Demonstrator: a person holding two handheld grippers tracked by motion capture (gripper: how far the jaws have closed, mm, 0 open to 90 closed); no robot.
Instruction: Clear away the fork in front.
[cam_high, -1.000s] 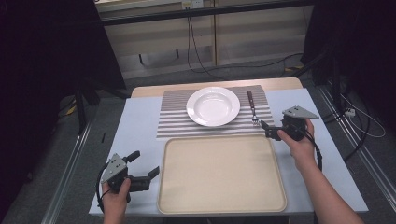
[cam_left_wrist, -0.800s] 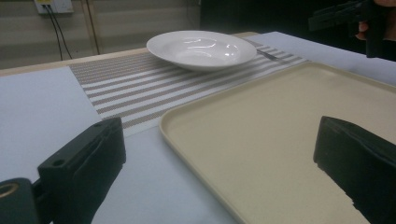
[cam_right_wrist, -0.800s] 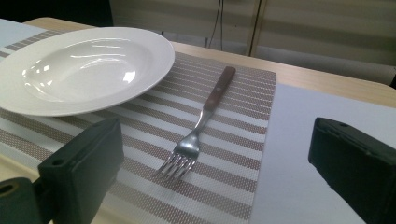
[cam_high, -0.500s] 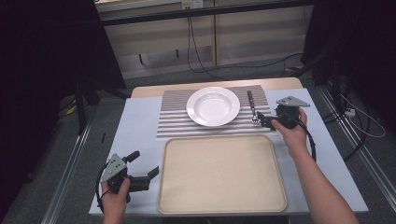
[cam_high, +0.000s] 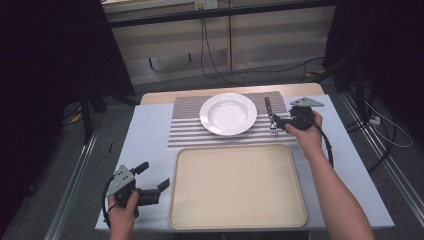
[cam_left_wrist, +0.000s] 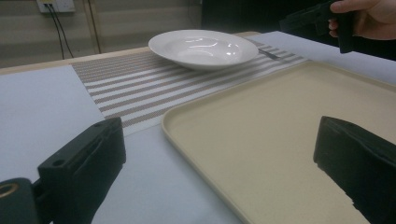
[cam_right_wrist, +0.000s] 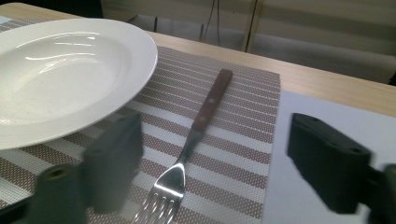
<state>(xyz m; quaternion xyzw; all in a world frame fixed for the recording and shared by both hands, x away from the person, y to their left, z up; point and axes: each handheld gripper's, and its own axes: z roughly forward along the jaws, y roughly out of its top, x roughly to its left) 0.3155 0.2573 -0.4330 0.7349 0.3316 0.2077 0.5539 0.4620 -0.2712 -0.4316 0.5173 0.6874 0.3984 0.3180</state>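
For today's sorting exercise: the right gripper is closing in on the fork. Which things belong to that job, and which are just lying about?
In the job:
right gripper, open
wooden-handled metal fork
striped woven placemat beneath it

Lying about:
white round ceramic plate
beige rectangular plastic tray
left gripper, open, idle

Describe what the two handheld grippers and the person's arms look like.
Both the left gripper and the right gripper are black with two blocky jaws, a grey three-cornered plate on top and a trailing black cable. The forearms are bare, with no sleeves or gloves showing.
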